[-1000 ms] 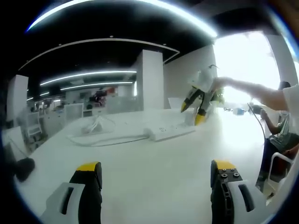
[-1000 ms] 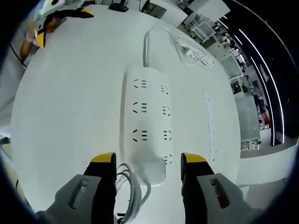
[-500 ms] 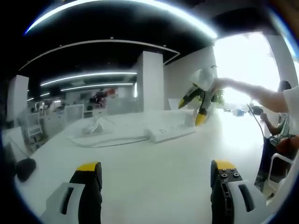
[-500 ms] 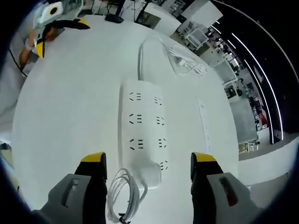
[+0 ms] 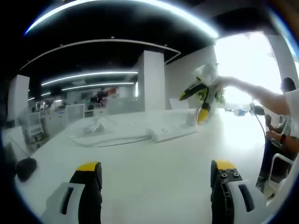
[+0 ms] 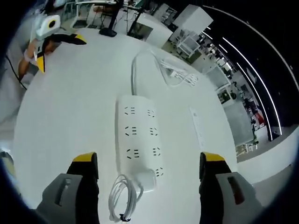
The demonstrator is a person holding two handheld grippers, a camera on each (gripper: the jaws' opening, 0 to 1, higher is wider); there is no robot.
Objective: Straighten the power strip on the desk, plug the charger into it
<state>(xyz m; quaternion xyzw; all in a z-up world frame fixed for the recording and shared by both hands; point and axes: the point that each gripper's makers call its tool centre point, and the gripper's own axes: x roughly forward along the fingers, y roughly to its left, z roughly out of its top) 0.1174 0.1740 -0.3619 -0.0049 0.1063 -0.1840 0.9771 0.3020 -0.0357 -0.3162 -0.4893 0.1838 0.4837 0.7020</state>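
Risk comes first: in the right gripper view we see the power strip [image 6: 138, 134] lying lengthwise at the centre of the frame on the white desk [image 6: 70, 126], with a loosely coiled cable [image 6: 122, 198] bunched at its near end, between the jaws. We judge that a gripper closing low here could snag that coil and drag the strip crooked. The right gripper [image 6: 148, 164] has its yellow-tipped jaws spread wide, holding nothing, poised above the strip. The left gripper [image 5: 155, 168] also has its jaws well apart and empty, over bare desk at the bottom of the left gripper view.

We cannot pick out the charger with certainty. A tangle of white cable [image 6: 177, 74] lies beyond the strip at upper centre, and a small plug may sit among it, but it is too small to tell. A slim white bar [image 6: 197, 128] lies right of the strip; what it is we cannot say. In the left gripper view, window glare at upper right washes out detail around the right gripper [image 5: 200, 94].
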